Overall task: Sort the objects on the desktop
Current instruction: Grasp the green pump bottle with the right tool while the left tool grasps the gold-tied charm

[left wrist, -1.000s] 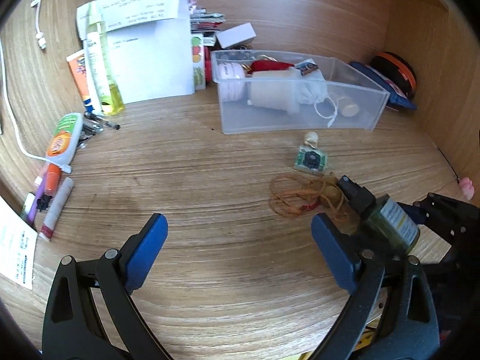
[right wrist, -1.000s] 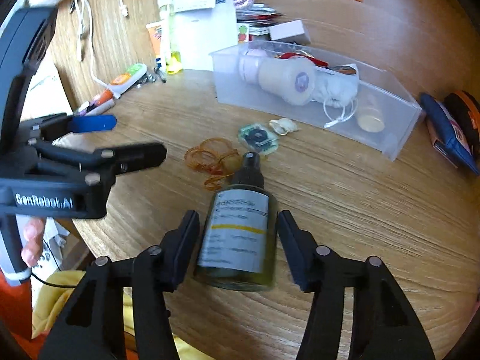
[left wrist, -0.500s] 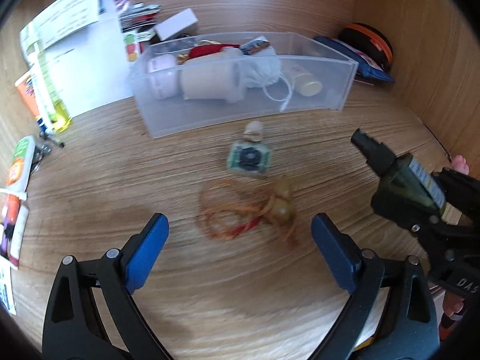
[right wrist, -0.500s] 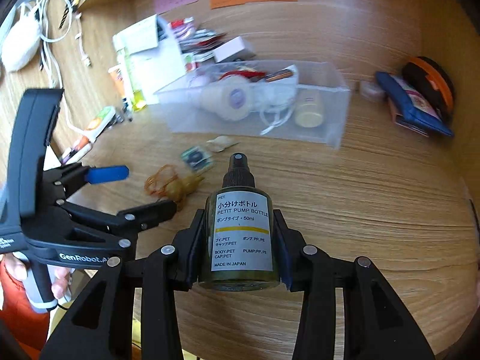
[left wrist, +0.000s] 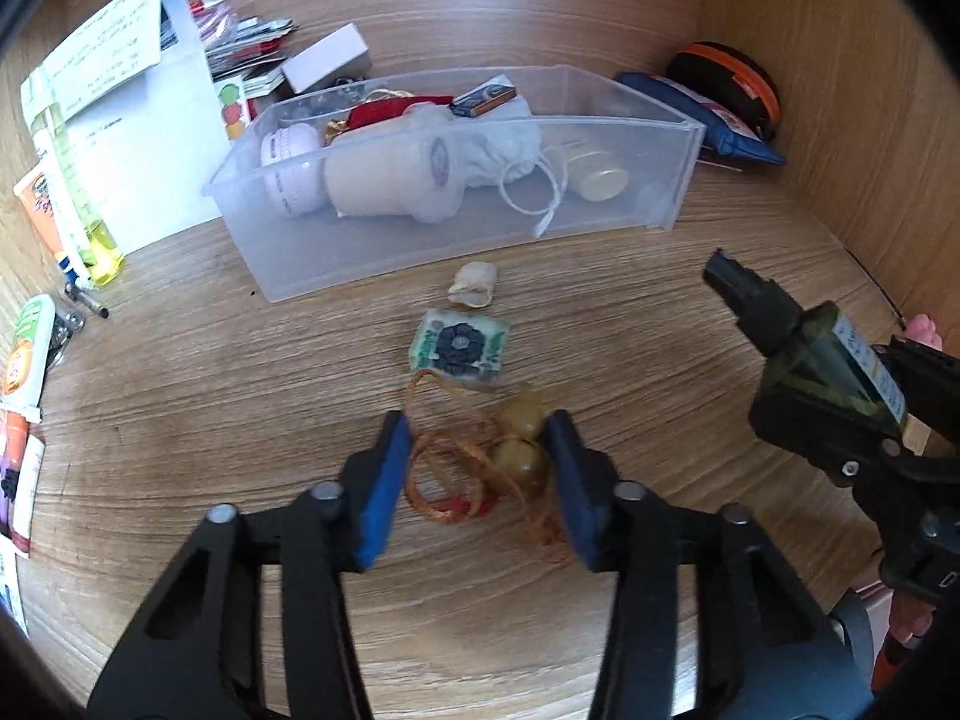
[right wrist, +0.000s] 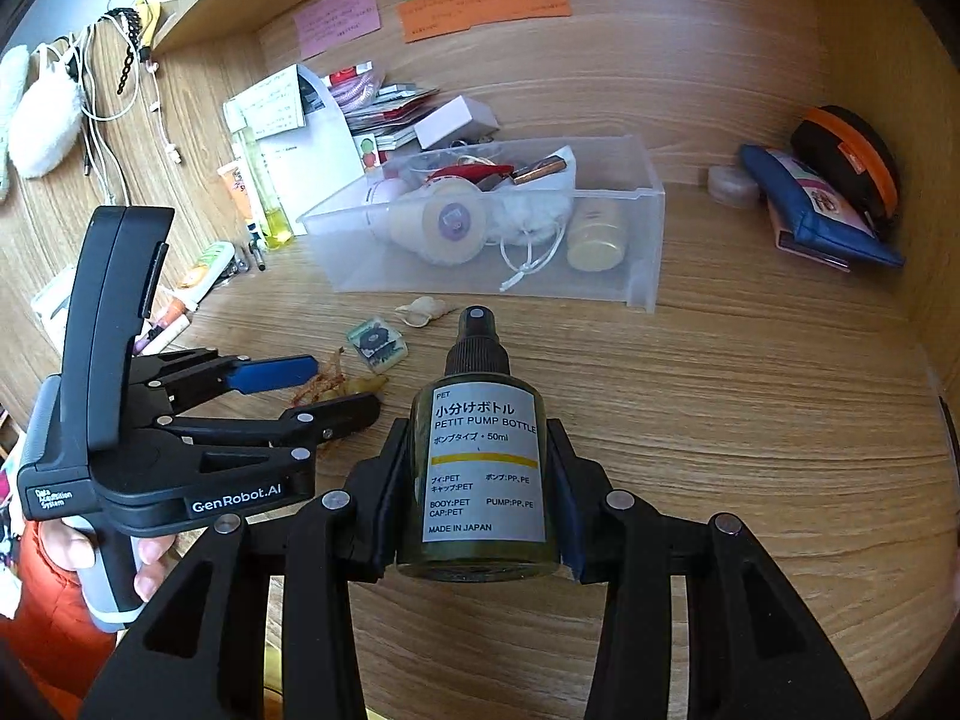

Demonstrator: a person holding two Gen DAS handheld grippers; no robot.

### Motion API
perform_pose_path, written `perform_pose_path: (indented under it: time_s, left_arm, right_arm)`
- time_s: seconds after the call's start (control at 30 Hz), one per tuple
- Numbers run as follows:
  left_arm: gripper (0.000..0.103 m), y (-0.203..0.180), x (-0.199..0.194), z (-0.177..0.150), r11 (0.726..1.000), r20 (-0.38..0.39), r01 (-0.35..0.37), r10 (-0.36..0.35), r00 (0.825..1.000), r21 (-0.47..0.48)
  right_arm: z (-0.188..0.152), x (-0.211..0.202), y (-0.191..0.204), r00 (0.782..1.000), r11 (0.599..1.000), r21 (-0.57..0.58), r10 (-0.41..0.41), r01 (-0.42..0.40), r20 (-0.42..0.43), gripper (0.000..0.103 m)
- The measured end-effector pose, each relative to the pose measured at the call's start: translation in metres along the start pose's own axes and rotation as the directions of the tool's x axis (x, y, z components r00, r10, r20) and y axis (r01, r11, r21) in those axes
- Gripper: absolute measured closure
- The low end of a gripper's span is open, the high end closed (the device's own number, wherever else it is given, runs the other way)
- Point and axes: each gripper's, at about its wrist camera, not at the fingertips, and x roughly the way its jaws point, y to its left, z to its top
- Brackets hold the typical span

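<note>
My right gripper (right wrist: 480, 468) is shut on a dark green pump bottle (right wrist: 480, 468) with a white label, held above the desk; it also shows in the left wrist view (left wrist: 822, 360). My left gripper (left wrist: 477, 462) is down at the desk with its blue pads on either side of a tangled orange cord with amber beads (left wrist: 510, 456), partly closed around it; I cannot tell if the pads press it. From the right wrist view the left gripper (right wrist: 336, 384) covers most of the cord (right wrist: 336, 378). A clear plastic bin (left wrist: 678, 180) holding several items stands behind.
A small green square tile (left wrist: 462, 348) and a shell (left wrist: 474, 291) lie between the cord and the bin. Papers, tubes and pens (left wrist: 36, 348) crowd the left. A blue pouch (right wrist: 822, 210) and an orange-black case (right wrist: 852, 156) sit at the right wall.
My left gripper has moved forward and down over the cord and narrowed its jaws from wide open. My right gripper has lifted the bottle upright and higher.
</note>
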Motion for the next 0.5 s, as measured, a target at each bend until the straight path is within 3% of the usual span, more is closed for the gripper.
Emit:
perform_pose_path:
  time_s: [0.07,0.13,0.23,0.5]
  left_arm:
    - [0.069,-0.002,0.000,0.000,1.000,0.005,0.002,-0.003,1.000,0.005]
    - [0.081,-0.002,-0.001,0.000,1.000,0.006,0.010,-0.010,1.000,0.002]
    - [0.082,-0.002,-0.003,0.000,0.998,0.000,0.055,-0.055,0.999,-0.013]
    - [0.083,0.000,-0.028,0.008,0.998,0.067,0.065,-0.064,0.996,-0.014]
  right_arm:
    - [0.000,0.001,-0.001,1.000,1.000,0.002,0.008,-0.008,-0.002,0.065]
    - [0.001,0.002,-0.001,1.000,1.000,0.000,0.007,-0.007,-0.004,0.065]
    - [0.003,0.002,0.000,1.000,1.000,-0.003,0.008,-0.008,-0.003,0.065]
    - [0.021,-0.009,-0.001,1.000,1.000,-0.014,0.005,-0.005,0.029,0.065]
